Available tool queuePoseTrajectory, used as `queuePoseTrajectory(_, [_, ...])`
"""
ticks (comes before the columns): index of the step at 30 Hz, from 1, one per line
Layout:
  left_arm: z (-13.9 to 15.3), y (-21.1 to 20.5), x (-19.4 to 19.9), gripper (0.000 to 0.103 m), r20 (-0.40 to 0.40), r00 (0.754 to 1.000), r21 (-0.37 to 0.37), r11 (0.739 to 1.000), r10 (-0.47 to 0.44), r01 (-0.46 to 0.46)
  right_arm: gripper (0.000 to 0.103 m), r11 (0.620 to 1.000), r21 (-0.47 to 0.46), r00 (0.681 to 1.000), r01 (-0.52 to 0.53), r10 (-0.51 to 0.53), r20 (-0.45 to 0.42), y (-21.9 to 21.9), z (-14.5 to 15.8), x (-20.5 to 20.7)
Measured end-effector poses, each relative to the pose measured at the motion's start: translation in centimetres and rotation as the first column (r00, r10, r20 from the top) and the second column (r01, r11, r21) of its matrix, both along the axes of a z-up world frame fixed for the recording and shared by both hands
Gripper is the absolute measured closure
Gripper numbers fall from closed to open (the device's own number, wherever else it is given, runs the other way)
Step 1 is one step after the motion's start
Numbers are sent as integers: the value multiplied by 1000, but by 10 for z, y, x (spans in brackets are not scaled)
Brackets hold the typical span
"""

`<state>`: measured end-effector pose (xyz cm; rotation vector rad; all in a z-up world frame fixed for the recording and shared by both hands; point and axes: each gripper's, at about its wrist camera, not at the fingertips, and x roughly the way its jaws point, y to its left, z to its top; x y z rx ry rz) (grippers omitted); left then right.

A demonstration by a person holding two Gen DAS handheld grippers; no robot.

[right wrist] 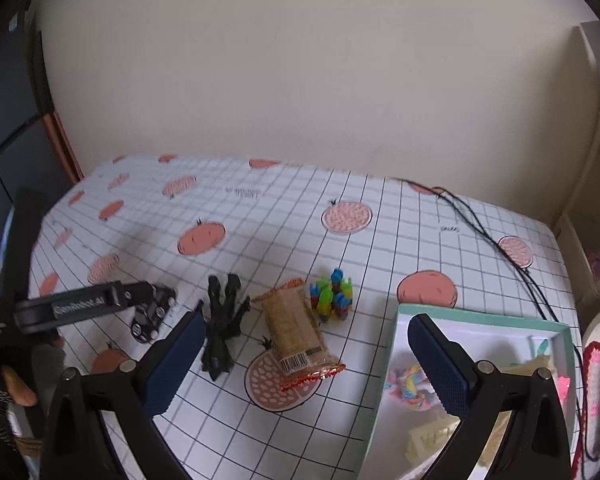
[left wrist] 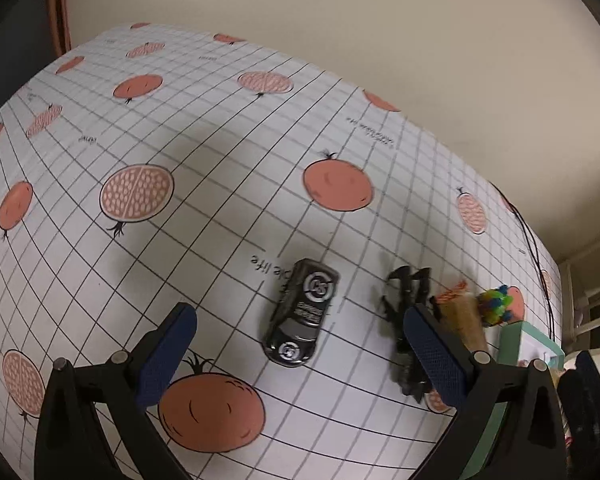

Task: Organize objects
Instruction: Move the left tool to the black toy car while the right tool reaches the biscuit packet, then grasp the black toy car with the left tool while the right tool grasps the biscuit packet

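Note:
A black toy car [left wrist: 302,312] lies on the pomegranate-print tablecloth [left wrist: 220,152], straight ahead between the blue pads of my open left gripper [left wrist: 299,316], which hovers above it. To its right lie a black spiky creature figure [left wrist: 406,320], a brown snack packet [left wrist: 462,316] and a cluster of bright plastic pieces [left wrist: 496,300]. In the right wrist view my right gripper [right wrist: 306,320] is open and empty, hovering over the snack packet [right wrist: 296,328], with the figure [right wrist: 220,320] on its left and the plastic pieces [right wrist: 332,294] beyond. The left gripper [right wrist: 160,300] hangs over the car [right wrist: 148,320].
A mint-rimmed white box [right wrist: 480,318] stands at the front right and holds a pastel braided item [right wrist: 410,386] and a cream toy [right wrist: 428,440]. Black cables [right wrist: 492,232] run along the table's right side. A wall stands behind the table. A person's hand [right wrist: 20,384] shows at the lower left.

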<state>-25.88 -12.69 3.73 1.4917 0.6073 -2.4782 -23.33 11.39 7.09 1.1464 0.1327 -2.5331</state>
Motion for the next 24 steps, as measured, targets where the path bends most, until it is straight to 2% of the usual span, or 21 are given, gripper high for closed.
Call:
queuePoseTrajectory(14, [-15, 1, 2, 0, 21, 999, -4, 999, -36, 36, 4, 1000, 18, 994, 9, -10, 106, -13, -37, -17])
queuePoseTrajectory(19, [-24, -3, 1, 0, 24, 999, 19, 999, -33, 32, 12, 997, 76, 994, 0, -8, 108, -21, -48, -21])
queuePoseTrajectory(24, [-28, -1, -1, 3, 16, 999, 25, 999, -44, 43, 17, 997, 69, 990, 22, -31, 134, -18, -55, -30])
